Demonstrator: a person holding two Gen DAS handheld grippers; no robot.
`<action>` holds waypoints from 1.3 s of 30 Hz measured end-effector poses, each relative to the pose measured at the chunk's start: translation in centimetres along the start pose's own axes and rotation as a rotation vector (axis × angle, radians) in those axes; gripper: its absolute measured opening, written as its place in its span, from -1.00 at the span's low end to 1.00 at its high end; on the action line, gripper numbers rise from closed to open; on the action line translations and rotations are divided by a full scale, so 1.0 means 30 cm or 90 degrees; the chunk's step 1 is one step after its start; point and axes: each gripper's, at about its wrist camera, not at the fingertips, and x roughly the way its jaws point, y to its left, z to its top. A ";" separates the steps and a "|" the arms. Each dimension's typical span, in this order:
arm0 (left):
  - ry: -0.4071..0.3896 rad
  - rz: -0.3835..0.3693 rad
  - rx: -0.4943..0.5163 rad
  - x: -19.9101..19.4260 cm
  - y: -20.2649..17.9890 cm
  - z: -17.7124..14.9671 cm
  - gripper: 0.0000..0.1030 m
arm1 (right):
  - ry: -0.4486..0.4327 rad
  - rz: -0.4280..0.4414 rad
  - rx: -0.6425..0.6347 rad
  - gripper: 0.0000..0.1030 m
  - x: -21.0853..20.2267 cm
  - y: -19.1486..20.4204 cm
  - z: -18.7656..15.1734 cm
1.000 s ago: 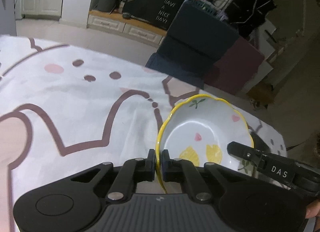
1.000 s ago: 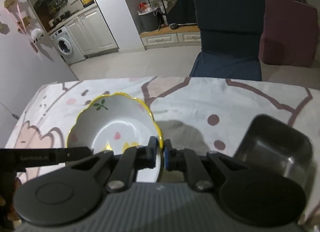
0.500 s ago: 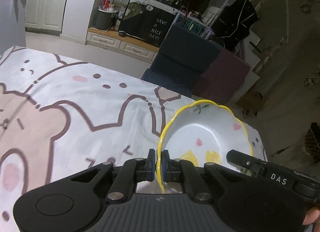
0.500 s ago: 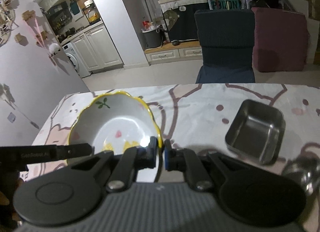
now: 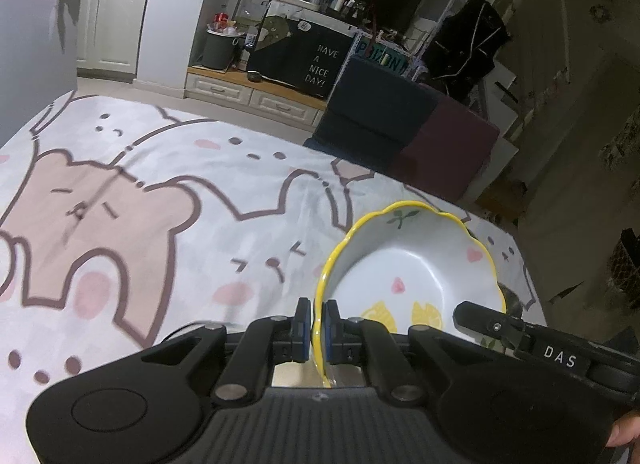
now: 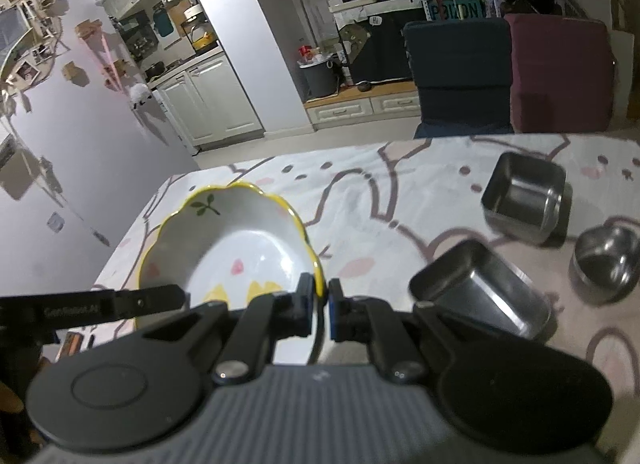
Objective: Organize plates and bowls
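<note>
A white scalloped bowl (image 5: 404, 264) with a yellow rim and lemon and heart prints hangs above the table, gripped from both sides. My left gripper (image 5: 316, 324) is shut on its left rim. My right gripper (image 6: 320, 302) is shut on the right rim of the same bowl (image 6: 240, 240). The right gripper's finger (image 5: 520, 334) crosses the lower right of the left wrist view, and the left gripper's finger (image 6: 104, 304) crosses the lower left of the right wrist view.
The table wears a white cloth with pink bear drawings (image 5: 120, 223). On its right side stand a square steel container (image 6: 524, 193), a second steel container (image 6: 480, 288) closer in, and a round steel bowl (image 6: 608, 264). A dark blue chair (image 6: 460, 71) stands beyond the far edge.
Both grippers have risen and pulled back from the far edge with the bowl held between them. More of the table shows, and further steel containers have come into the right wrist view.
</note>
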 end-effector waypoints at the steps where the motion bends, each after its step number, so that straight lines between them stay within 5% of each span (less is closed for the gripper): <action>1: 0.001 0.001 -0.002 -0.010 0.012 -0.013 -0.88 | 0.002 0.002 0.001 -0.83 -0.007 0.007 -0.020; 12: 0.034 0.029 -0.033 -0.024 0.144 -0.127 -0.87 | 0.048 0.006 -0.017 -0.83 0.018 0.125 -0.161; 39: 0.160 0.086 -0.017 0.106 0.288 -0.221 -0.81 | 0.193 -0.010 -0.080 -0.83 0.234 0.237 -0.234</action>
